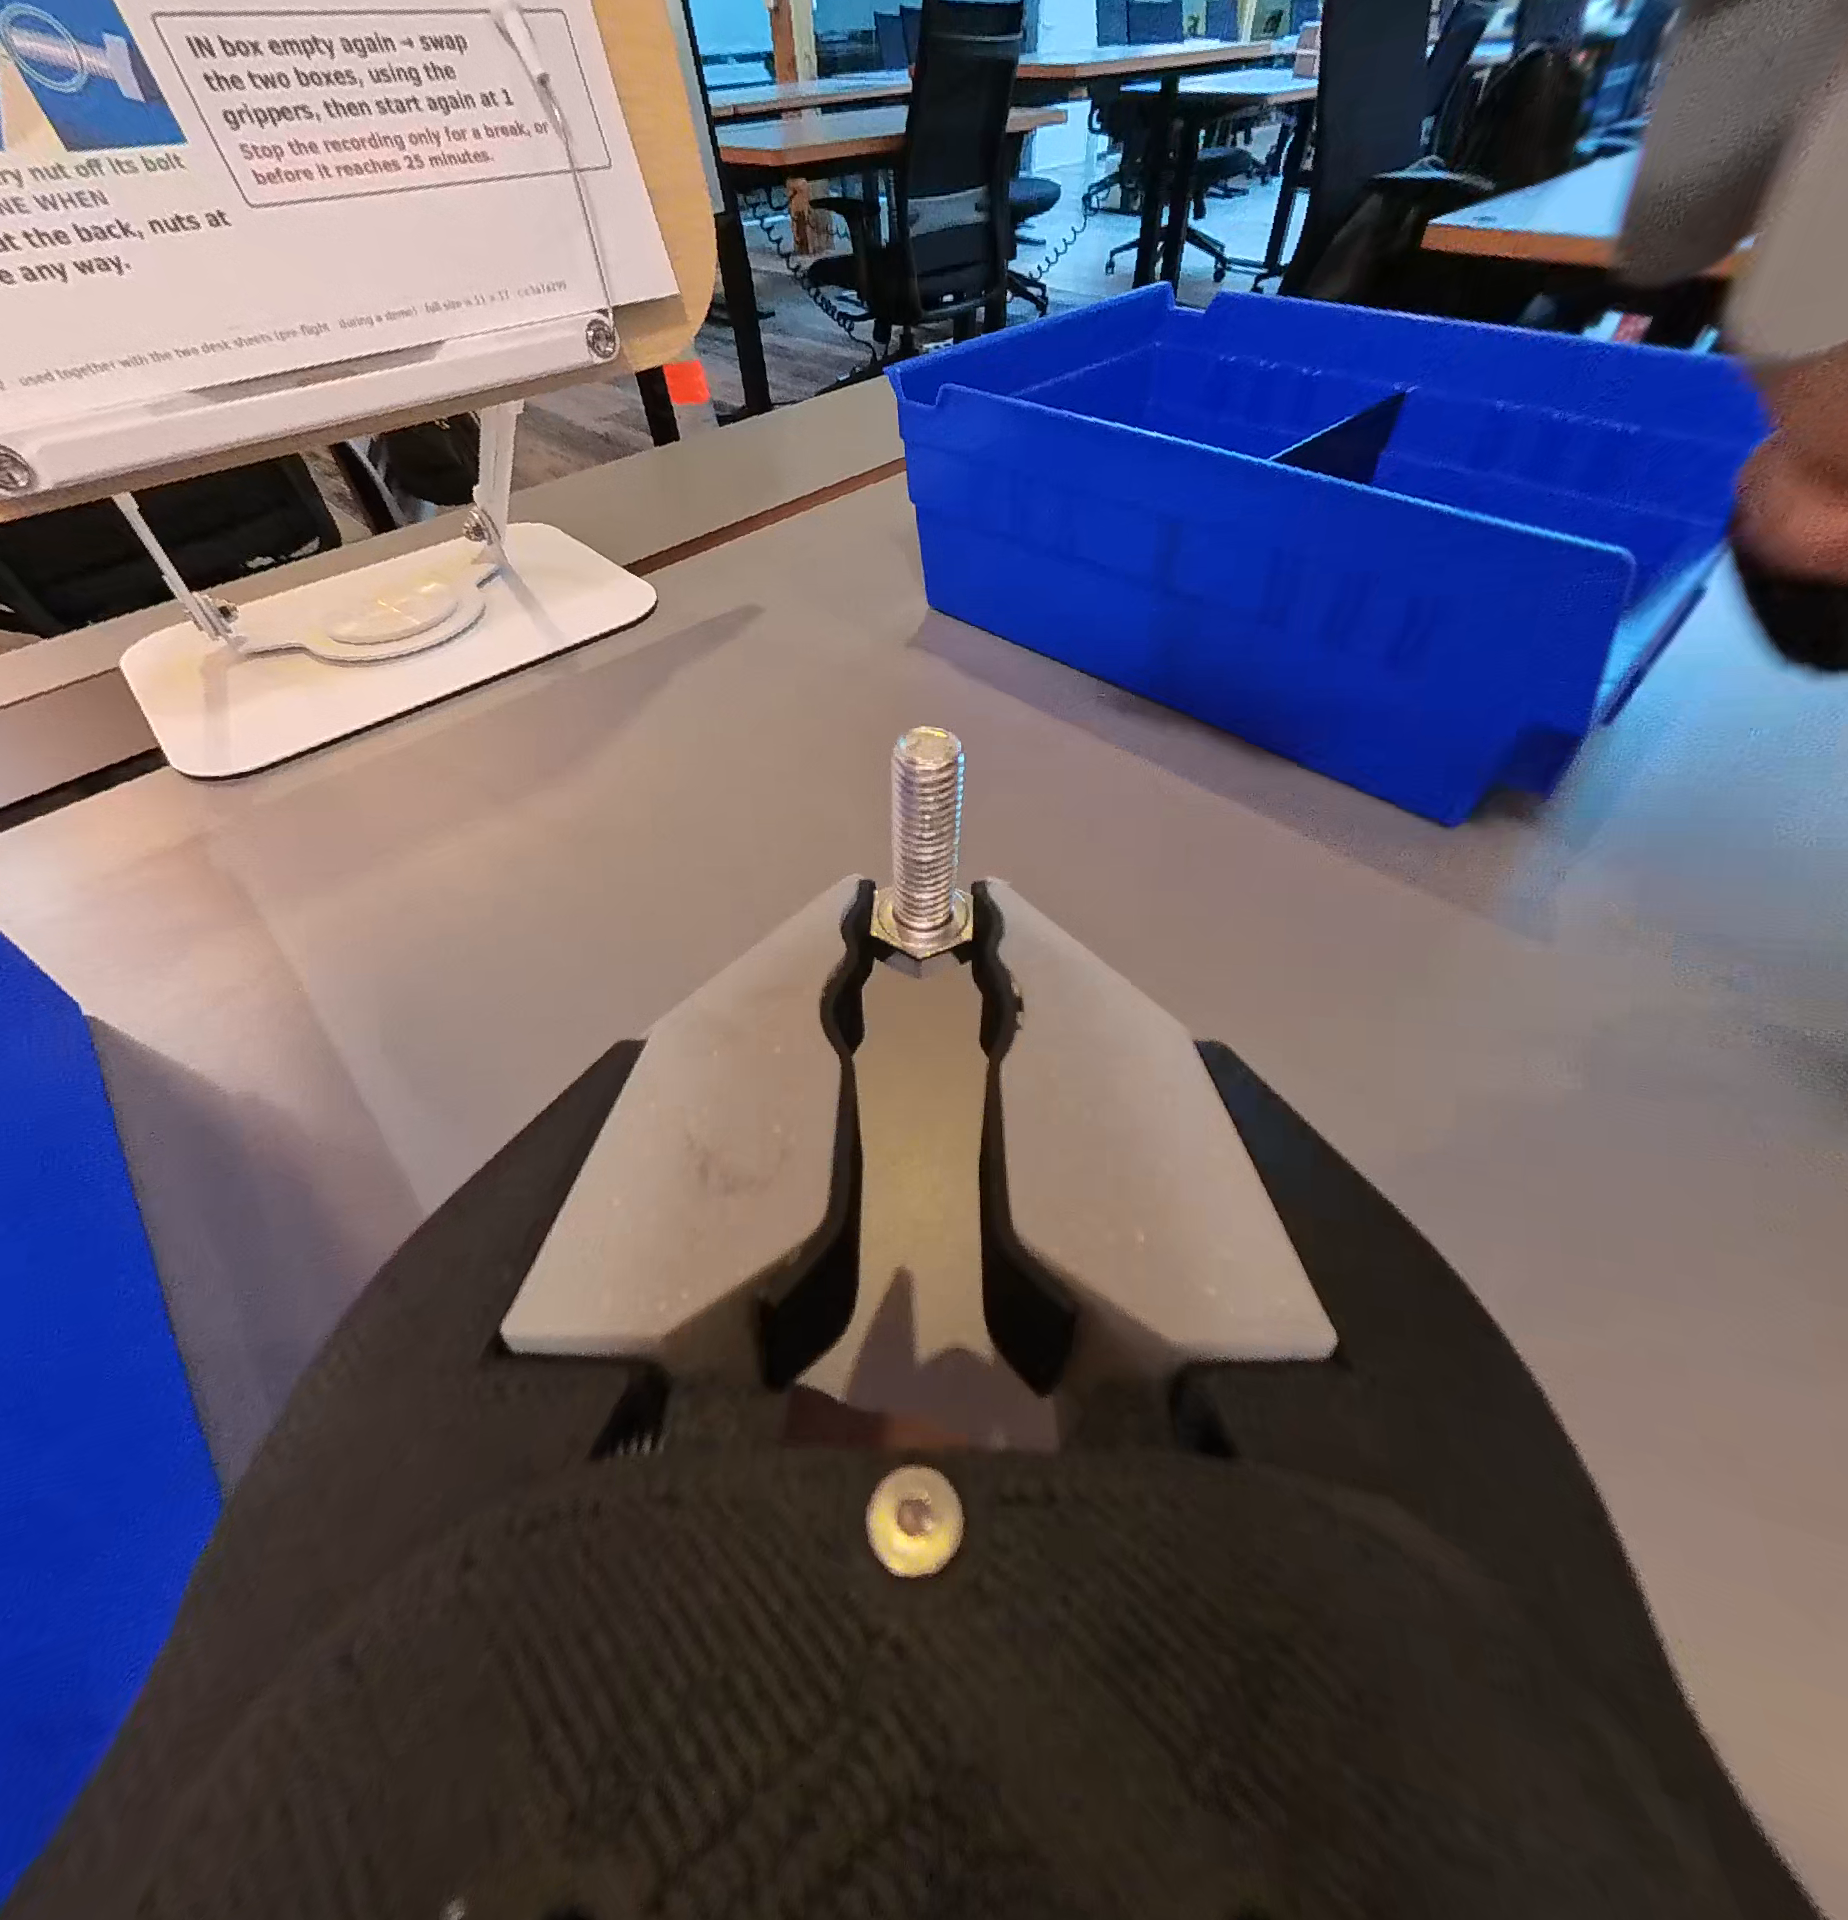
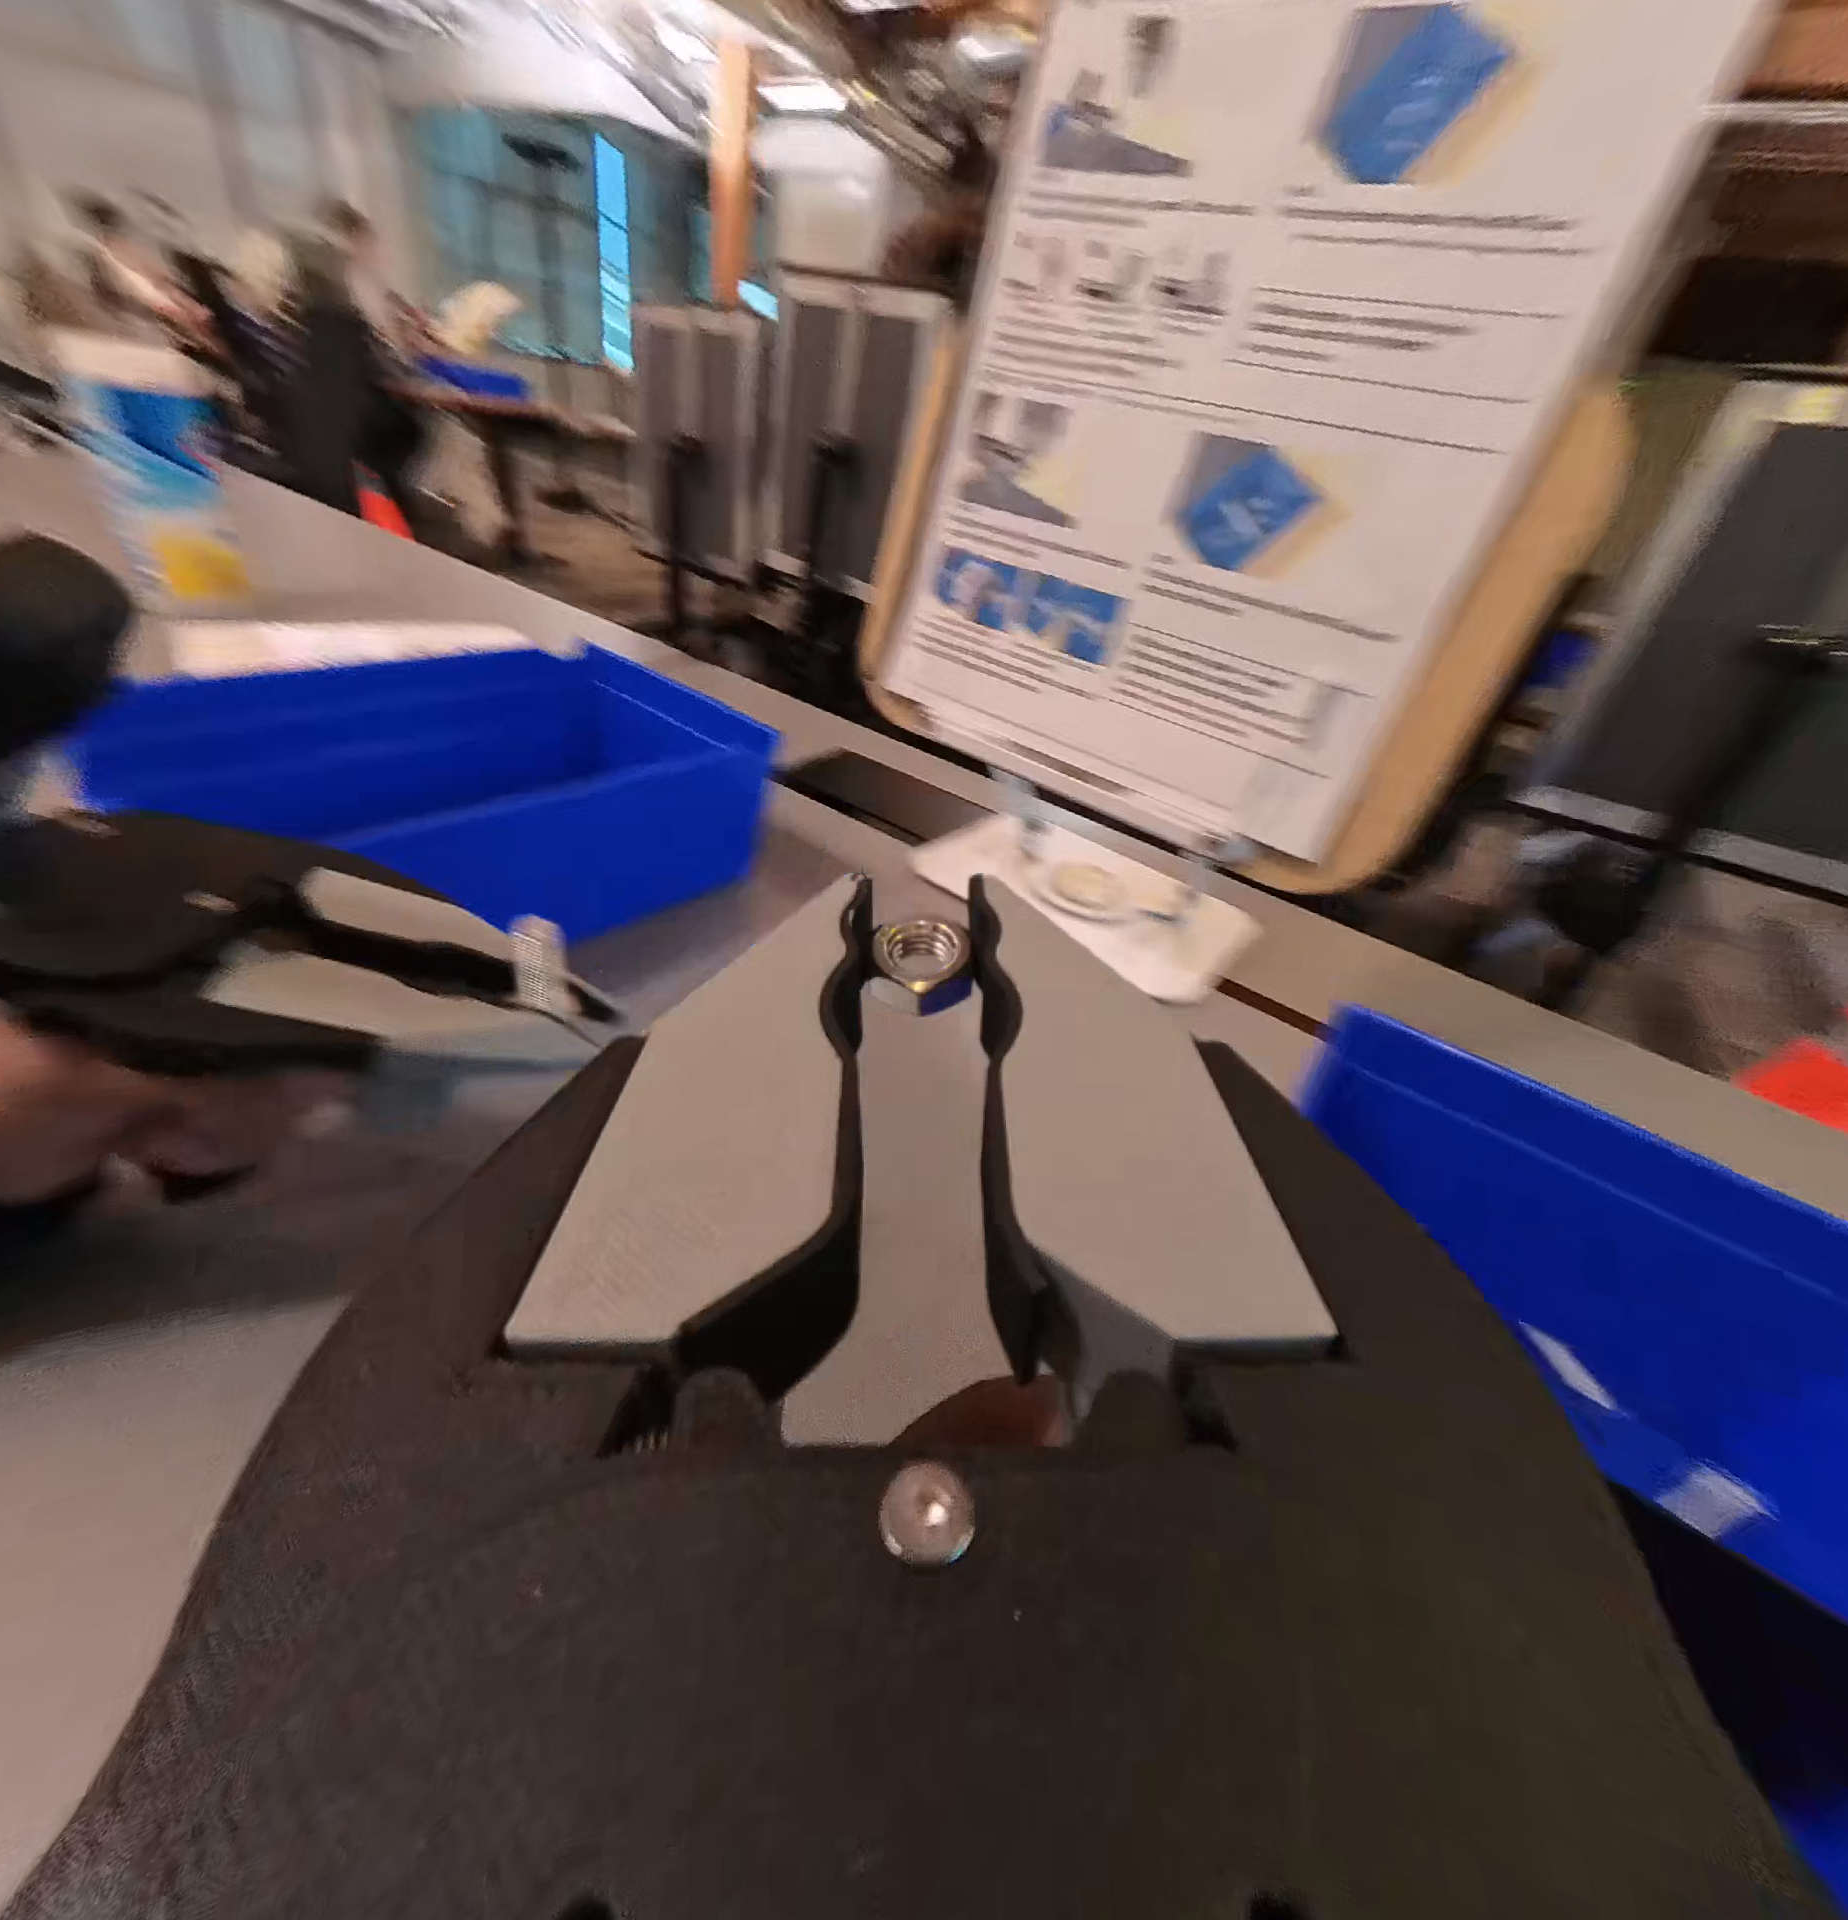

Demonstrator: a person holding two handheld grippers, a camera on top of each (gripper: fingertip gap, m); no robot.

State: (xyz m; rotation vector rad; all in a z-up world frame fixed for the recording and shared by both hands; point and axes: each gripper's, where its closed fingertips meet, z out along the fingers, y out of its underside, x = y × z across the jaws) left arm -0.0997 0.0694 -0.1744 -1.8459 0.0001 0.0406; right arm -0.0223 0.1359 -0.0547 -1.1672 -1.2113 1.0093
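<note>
Zinc-bright steel is in both tools: the left gripper (image 1: 922, 914) has its jaws drawn nearly together on the hex head of a bolt (image 1: 926, 831), whose bare threaded shank stands straight out past the tips, above the grey table (image 1: 691, 935); the right gripper (image 2: 915, 940) is likewise almost closed, pinching a loose hex nut (image 2: 917, 961) by its flats, bore facing up and clear of any thread. In the right wrist view the left gripper shows again at the left, bolt in its tips, well apart from the nut; that view is smeared by motion, so fine detail is uncertain. A divided blue bin (image 1: 1315, 520) sits far and to the right of the bolt; a second blue bin (image 2: 1574, 1247) edges in near on the right of the right wrist view; an instruction sheet on a white stand (image 1: 380, 644) stands far left.

As a judgement: both pieces look separated and firmly held; handling them well means keeping each pinch square on the flats, keeping the shank from swinging, and lowering each piece close to a surface before loosening, since a round nut will roll.
</note>
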